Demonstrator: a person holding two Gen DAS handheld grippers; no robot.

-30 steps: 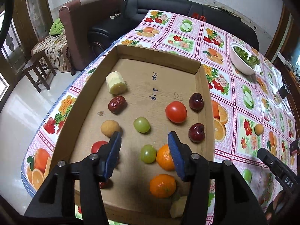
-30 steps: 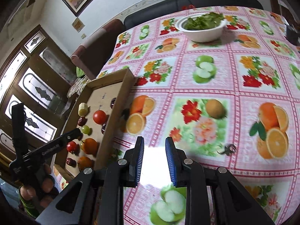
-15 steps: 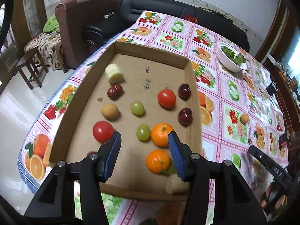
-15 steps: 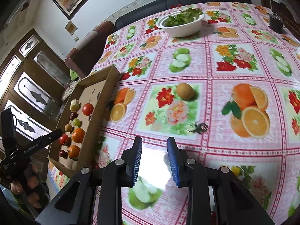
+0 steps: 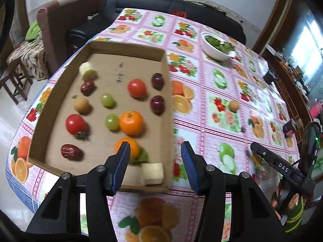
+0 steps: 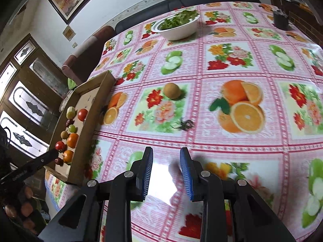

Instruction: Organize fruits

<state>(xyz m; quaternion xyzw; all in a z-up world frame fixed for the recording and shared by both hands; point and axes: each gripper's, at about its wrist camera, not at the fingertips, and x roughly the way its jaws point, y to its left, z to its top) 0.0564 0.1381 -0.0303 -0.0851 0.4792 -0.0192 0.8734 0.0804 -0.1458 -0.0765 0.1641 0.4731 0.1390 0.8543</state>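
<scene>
Two grippers up front, both spread wide and holding nothing. The left gripper [image 5: 154, 157] hovers above the near right corner of the cardboard tray [image 5: 168, 109], over a pale fruit chunk [image 5: 152, 170]. Inside the tray lie two oranges [image 5: 131, 123], two tomatoes [image 5: 76, 124], green grapes [image 5: 112, 121] and dark plums [image 5: 157, 104]. The right gripper [image 6: 166, 172] hangs over bare glossy tablecloth [image 6: 201, 137]. Farther out, one small brown fruit [image 6: 171, 90] sits alone on the cloth, well right of the tray. At the far end, a white bowl [image 6: 177, 26] of greens.
</scene>
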